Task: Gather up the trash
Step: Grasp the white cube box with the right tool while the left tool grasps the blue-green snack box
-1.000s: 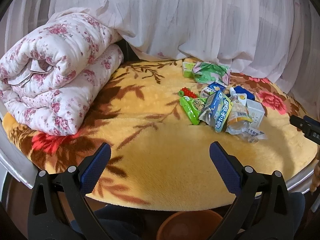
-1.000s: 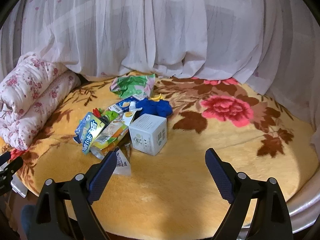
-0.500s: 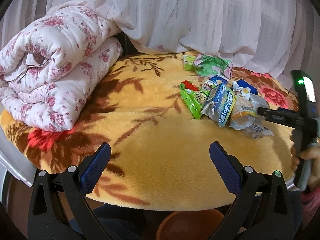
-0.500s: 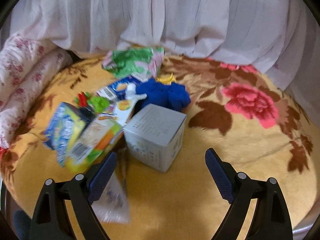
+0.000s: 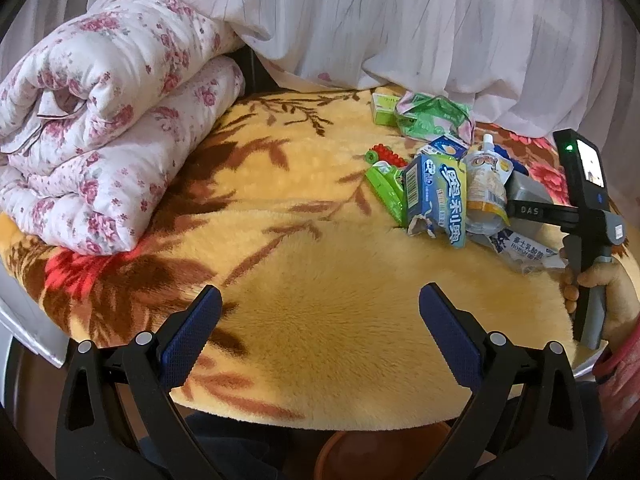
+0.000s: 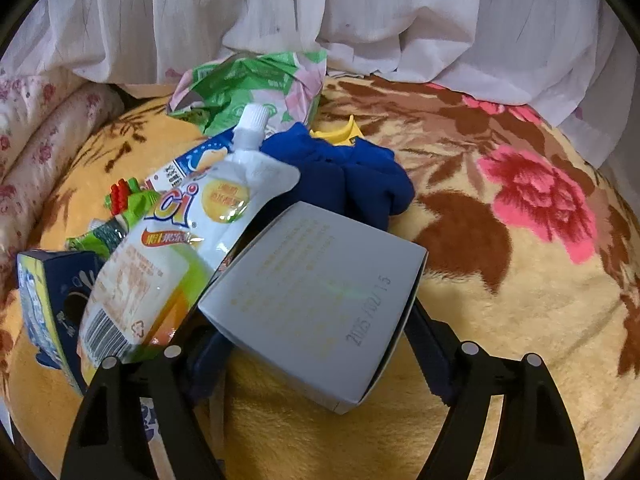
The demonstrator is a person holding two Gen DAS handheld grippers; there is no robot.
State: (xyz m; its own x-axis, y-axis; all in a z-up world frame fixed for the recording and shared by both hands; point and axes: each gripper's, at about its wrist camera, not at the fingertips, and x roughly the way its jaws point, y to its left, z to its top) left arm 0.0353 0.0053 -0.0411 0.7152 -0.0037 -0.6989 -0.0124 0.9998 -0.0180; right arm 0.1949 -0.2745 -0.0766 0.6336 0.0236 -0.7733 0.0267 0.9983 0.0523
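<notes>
A pile of trash lies on the round yellow floral blanket [image 5: 320, 304]: a blue snack box [image 5: 438, 196], a white drink pouch [image 6: 188, 248], a green wrapper [image 6: 248, 84], a green packet [image 5: 384, 184] and a grey-white box [image 6: 320, 292]. My right gripper [image 6: 316, 360] is open, its jaws on either side of the grey-white box; it also shows in the left wrist view [image 5: 560, 212]. My left gripper [image 5: 320, 328] is open and empty above the blanket's front part, well left of the pile.
A rolled pink floral quilt [image 5: 108, 120] lies at the blanket's left. White curtains [image 5: 400, 20] hang behind. A blue cloth [image 6: 352, 176] and a yellow piece [image 6: 340, 132] lie behind the box. A brown bin [image 5: 380, 456] stands below the front edge.
My right gripper has moved forward into the pile until the grey-white box sits between its jaws. The left gripper has shifted only slightly.
</notes>
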